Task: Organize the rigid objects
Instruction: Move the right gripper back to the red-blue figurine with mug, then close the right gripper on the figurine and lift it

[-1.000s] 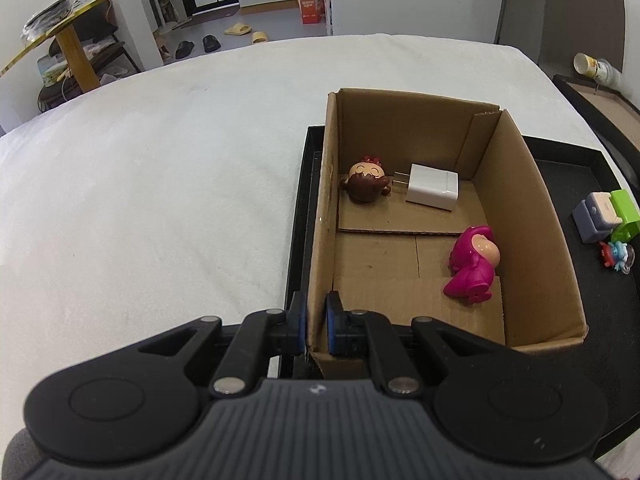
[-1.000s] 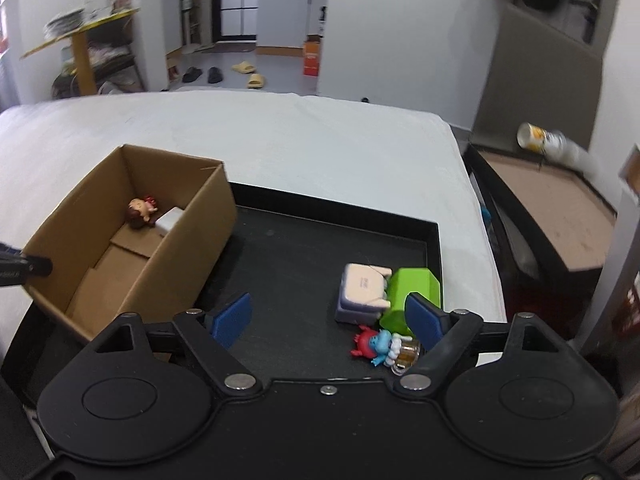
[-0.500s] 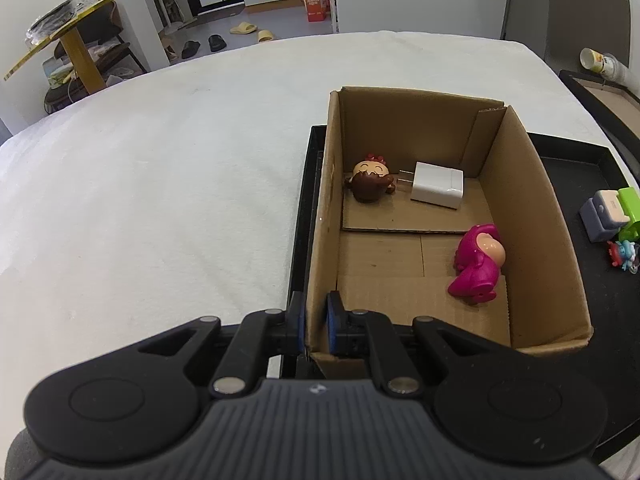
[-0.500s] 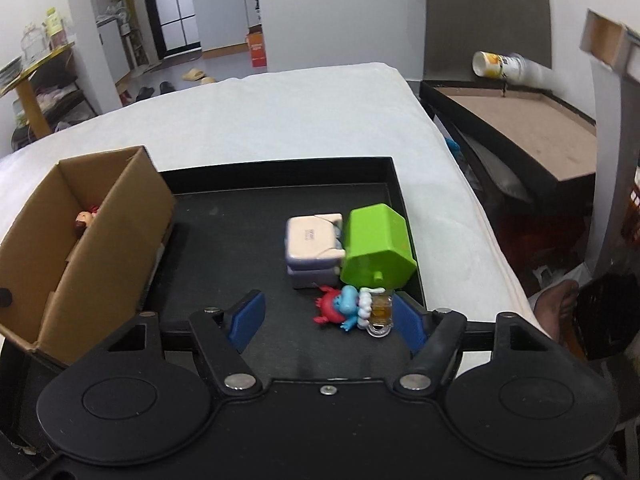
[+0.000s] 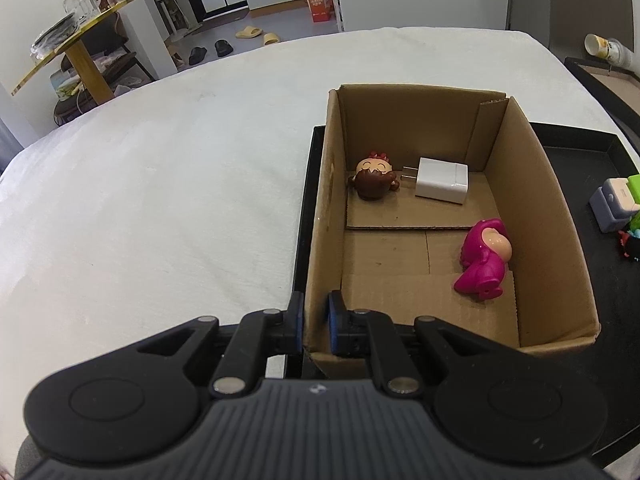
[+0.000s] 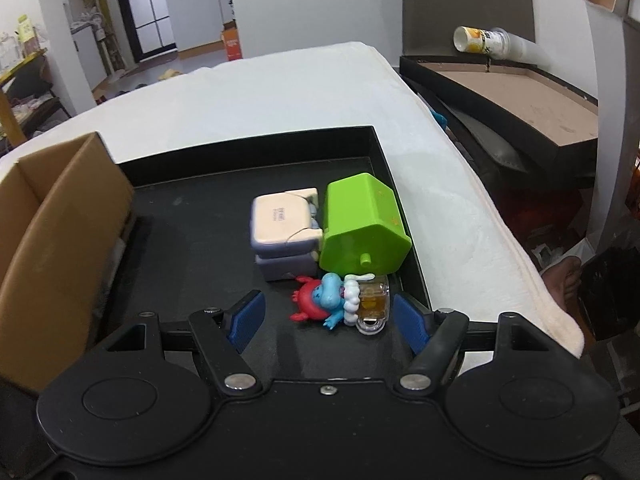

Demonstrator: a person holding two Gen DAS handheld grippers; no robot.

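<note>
Brown cardboard box [image 5: 532,208], frame centre, holding three items; left gripper [image 5: 316,320] clamping its wall. Right gripper [image 6: 326,316], jaws apart, nearing blue-red toy figure [image 6: 320,300]; three pieces left on black tray [image 6: 200,216].

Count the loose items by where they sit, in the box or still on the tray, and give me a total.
In the box: 3 (brown doll, white charger, pink figure)
On the tray: 3 (green house, grey block, blue-red figure)
Total: 6

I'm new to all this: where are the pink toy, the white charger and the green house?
pink toy [image 5: 482,266]: left wrist view, its body.
white charger [image 5: 442,179]: left wrist view, top face.
green house [image 6: 362,224]: right wrist view, its roof.
</note>
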